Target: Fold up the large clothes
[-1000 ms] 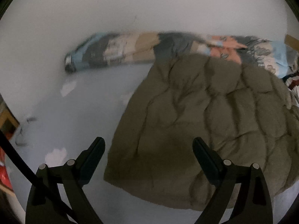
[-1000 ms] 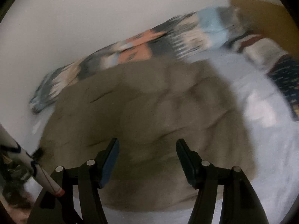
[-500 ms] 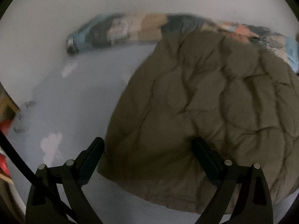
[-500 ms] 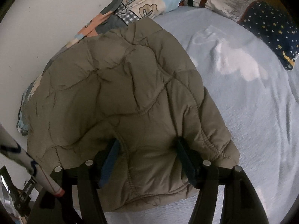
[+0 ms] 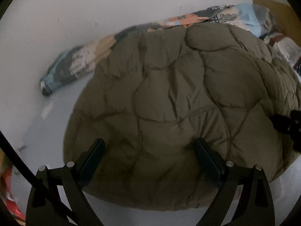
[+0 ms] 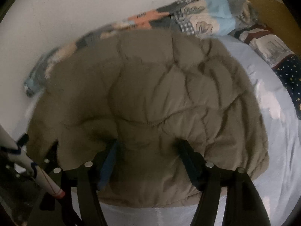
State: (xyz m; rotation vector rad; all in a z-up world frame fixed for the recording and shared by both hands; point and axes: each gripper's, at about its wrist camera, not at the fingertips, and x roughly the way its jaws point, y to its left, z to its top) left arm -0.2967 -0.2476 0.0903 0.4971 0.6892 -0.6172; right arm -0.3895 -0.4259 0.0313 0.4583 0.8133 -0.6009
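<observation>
Olive quilted jacket (image 5: 178, 98) lies bunched on the bed (image 6: 278, 150), both the left gripper (image 5: 149, 150) and right gripper (image 6: 146, 146) over its near hem with jaws open, the right's just widening; next comes pinching that hem.

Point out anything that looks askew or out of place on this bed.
The olive quilted puffer jacket lies rumpled across the pale blue sheet, its far edge riding onto the patchwork quilt bunched against the wall. Nothing looks damaged or spilled.

Your right view blurs the jacket (image 6: 143, 101); its near hem hides behind the fingers (image 6: 185, 150). The quilt (image 5: 75, 67) smears too.
</observation>
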